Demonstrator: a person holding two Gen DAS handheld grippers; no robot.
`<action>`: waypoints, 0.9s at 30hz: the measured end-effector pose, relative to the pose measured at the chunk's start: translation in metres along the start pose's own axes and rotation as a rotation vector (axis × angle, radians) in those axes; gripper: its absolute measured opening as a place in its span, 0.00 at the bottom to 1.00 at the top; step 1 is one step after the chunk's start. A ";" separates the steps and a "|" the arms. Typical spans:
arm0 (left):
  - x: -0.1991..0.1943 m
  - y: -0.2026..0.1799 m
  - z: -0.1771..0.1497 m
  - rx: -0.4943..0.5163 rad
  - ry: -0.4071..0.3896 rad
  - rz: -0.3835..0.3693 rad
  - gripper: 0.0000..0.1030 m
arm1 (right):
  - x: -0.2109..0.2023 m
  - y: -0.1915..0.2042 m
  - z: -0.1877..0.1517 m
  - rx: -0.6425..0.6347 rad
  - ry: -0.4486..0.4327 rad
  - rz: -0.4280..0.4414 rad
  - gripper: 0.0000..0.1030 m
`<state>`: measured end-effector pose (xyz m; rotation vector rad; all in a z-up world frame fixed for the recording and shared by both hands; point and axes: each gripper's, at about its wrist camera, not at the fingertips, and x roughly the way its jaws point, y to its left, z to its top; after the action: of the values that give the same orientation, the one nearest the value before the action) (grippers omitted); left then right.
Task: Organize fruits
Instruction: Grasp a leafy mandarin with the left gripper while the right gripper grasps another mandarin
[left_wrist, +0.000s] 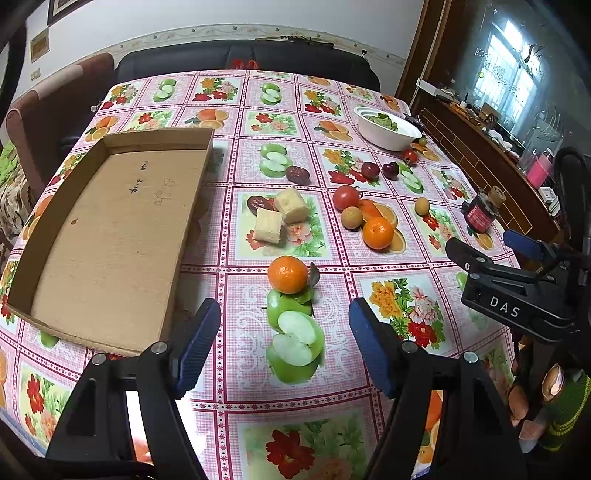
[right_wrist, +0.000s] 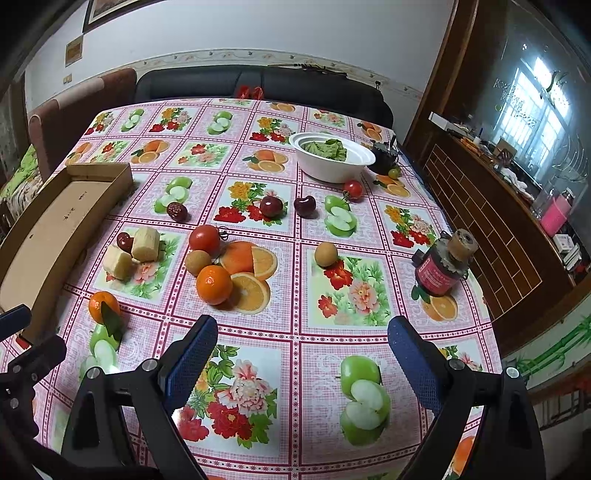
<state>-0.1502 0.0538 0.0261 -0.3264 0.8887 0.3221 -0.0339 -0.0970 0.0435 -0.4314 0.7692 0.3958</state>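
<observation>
A mandarin with a leaf (left_wrist: 287, 274) (right_wrist: 104, 306) lies just ahead of my left gripper (left_wrist: 285, 314), which is open and empty. Further on lie an orange (left_wrist: 378, 232) (right_wrist: 214, 284), a tomato (left_wrist: 346, 197) (right_wrist: 204, 238), two tan round fruits (left_wrist: 351, 217) (right_wrist: 326, 254), two pale cut chunks (left_wrist: 280, 214) (right_wrist: 146, 243), dark red dates (left_wrist: 297, 174) and cherries (right_wrist: 271, 206). An empty cardboard tray (left_wrist: 110, 240) (right_wrist: 55, 221) sits on the left. My right gripper (right_wrist: 303, 328) (left_wrist: 484, 242) hovers open over the near right of the table, holding nothing.
A white bowl (left_wrist: 388, 129) (right_wrist: 332, 157) with green leaves stands at the far right, a cherry tomato (right_wrist: 353, 188) beside it. A small red-labelled jar (left_wrist: 480, 214) (right_wrist: 441, 271) sits near the right edge. The tablecloth's printed fruit is flat. A sofa and chair stand behind the table.
</observation>
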 end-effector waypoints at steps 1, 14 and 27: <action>0.000 0.000 0.000 0.000 -0.001 0.001 0.70 | 0.000 0.000 0.000 0.001 0.000 0.001 0.92; 0.005 0.000 -0.002 0.003 0.017 -0.003 0.70 | 0.000 0.002 0.000 -0.002 -0.001 0.003 0.92; 0.015 0.002 -0.002 0.000 0.047 -0.014 0.69 | 0.004 -0.001 -0.002 0.007 -0.003 0.090 0.91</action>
<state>-0.1435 0.0571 0.0125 -0.3414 0.9324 0.3024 -0.0318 -0.0986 0.0395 -0.3900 0.7887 0.4775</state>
